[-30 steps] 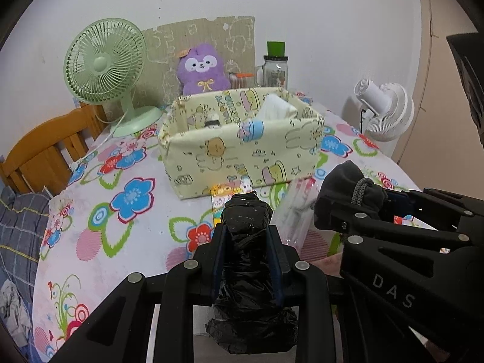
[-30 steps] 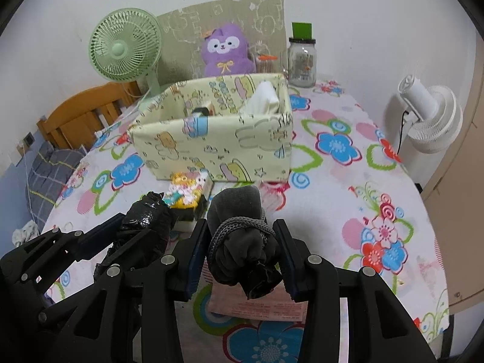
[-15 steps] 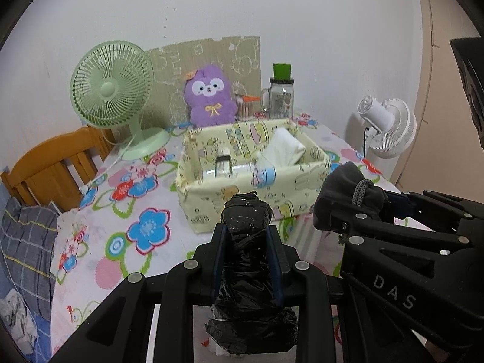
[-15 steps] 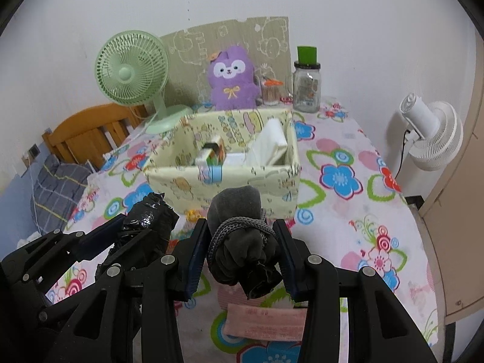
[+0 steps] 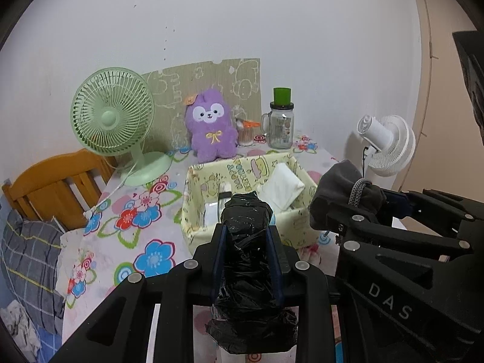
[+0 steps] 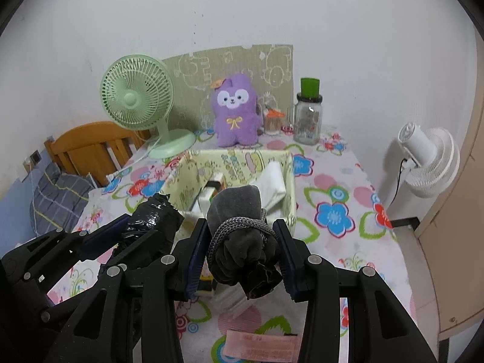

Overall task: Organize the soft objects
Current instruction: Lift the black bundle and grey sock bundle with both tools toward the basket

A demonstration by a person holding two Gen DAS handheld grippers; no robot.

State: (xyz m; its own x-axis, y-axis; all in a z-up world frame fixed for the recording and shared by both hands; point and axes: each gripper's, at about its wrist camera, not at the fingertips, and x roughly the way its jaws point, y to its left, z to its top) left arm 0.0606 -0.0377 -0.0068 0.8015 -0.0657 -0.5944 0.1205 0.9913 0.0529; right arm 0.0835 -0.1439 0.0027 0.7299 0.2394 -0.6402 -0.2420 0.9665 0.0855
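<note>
Above the floral table, left gripper (image 5: 246, 236) clamps a crinkly black plastic roll (image 5: 248, 260); right gripper (image 6: 240, 243) squeezes a corded grey fabric pouch (image 6: 239, 236)

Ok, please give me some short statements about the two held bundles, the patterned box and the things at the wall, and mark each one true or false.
1. The left gripper is shut on a black plastic bundle. True.
2. The right gripper is empty. False: it holds a grey pouch tied with a cord.
3. The yellow fabric box holds a white folded cloth. True.
4. The purple plush toy lies inside the box. False: it stands behind the box, near the wall.
5. The green fan stands left of the plush toy. True.
</note>
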